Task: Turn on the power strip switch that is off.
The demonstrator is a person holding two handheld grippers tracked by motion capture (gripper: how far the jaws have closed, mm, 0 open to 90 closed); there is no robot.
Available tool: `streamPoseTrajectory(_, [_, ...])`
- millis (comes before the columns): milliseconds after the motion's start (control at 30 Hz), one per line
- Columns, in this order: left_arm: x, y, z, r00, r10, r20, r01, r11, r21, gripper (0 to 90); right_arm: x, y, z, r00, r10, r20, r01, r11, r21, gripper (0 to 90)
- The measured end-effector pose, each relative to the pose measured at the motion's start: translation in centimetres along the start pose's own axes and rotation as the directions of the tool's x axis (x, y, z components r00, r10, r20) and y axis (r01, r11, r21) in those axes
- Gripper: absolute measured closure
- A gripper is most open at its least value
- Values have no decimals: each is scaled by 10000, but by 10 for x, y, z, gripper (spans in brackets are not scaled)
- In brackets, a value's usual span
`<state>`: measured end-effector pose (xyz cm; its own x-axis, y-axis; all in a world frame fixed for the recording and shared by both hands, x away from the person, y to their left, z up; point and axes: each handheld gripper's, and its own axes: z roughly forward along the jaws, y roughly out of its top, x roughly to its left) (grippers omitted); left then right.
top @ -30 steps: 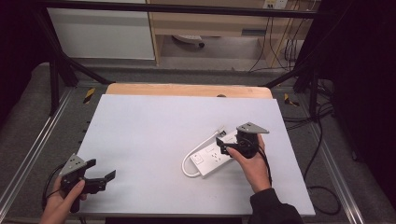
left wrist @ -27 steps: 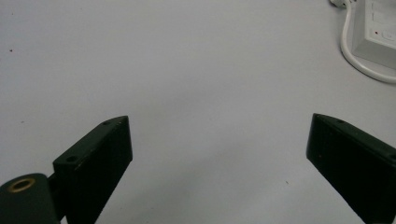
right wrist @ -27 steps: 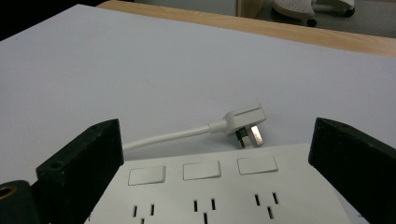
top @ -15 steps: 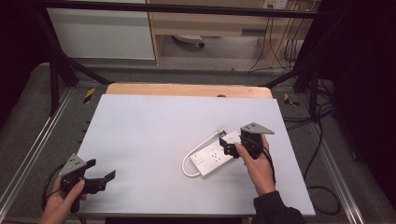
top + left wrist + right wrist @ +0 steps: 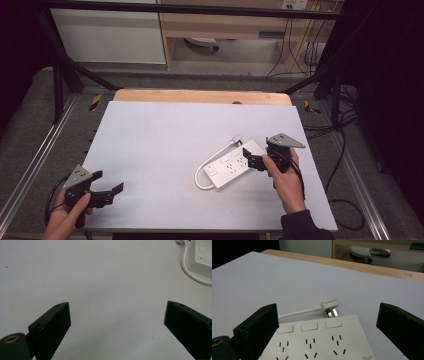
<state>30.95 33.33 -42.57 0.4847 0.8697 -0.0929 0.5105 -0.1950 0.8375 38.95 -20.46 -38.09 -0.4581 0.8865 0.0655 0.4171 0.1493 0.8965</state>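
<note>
A white power strip lies flat on the pale table, right of centre, with its cord looping round its near end and its plug lying beyond it. My right gripper hovers at the strip's right end, open, with the sockets between its jaws and the plug just ahead. My left gripper rests open at the table's front left corner, nothing between its fingers; the strip's corner and cord show far off in its view.
A wooden board edge runs along the table's far side. Beyond it stand a white cabinet and a wooden shelf with hanging cables. Metal rails flank the table on both sides.
My right gripper has drifted slightly right and away along the power strip. The left gripper has stayed in place.
</note>
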Motion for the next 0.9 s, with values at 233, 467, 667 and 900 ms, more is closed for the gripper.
streamPoseTrajectory(233, [0, -1, 0, 10000, -18, -12, 18, 10000, 53, 70, -11, -8, -14, 9999, -45, 106, 45, 10000, 22, 47])
streamPoseTrajectory(467, [0, -1, 1, 10000, -34, -29, 34, 10000, 66, 70, -24, -20, -26, 9994, 211, 287, -212, 9998, 17, 47])
streamPoseTrajectory(667, [0, -1, 0, 10000, -68, -24, 68, 10000, 49, 70, -33, -30, -35, 9972, 400, 628, -404, 9992, 44, 46])
streamPoseTrajectory(900, [0, -1, 1, 10000, -69, -14, 70, 10000, 51, 70, -42, -40, -45, 9955, 525, 792, -526, 9986, -5, 42])
